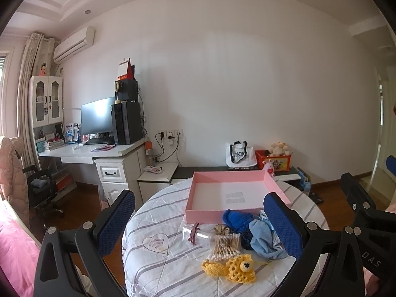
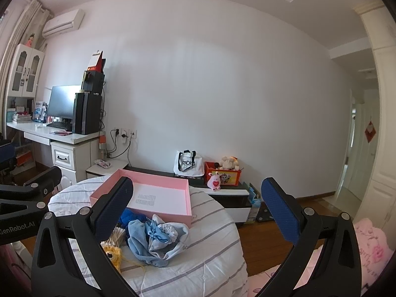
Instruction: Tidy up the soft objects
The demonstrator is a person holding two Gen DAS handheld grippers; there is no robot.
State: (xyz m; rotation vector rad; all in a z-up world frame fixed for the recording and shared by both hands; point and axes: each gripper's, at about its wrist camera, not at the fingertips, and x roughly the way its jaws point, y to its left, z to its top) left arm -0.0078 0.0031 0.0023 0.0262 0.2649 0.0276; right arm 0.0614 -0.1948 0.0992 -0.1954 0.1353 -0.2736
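An empty pink tray sits on a round table covered by a striped white quilt. In front of it lie a dark blue knitted piece, a light blue soft garment, a yellow crocheted fish, a bag of cotton swabs and a small clear packet. My left gripper is open and empty above the pile. My right gripper is open and empty, right of the pile.
A white desk with a monitor and a computer tower stands at the left wall. A low bench at the back holds a tote bag and a red toy box. Pink bedding lies at the right.
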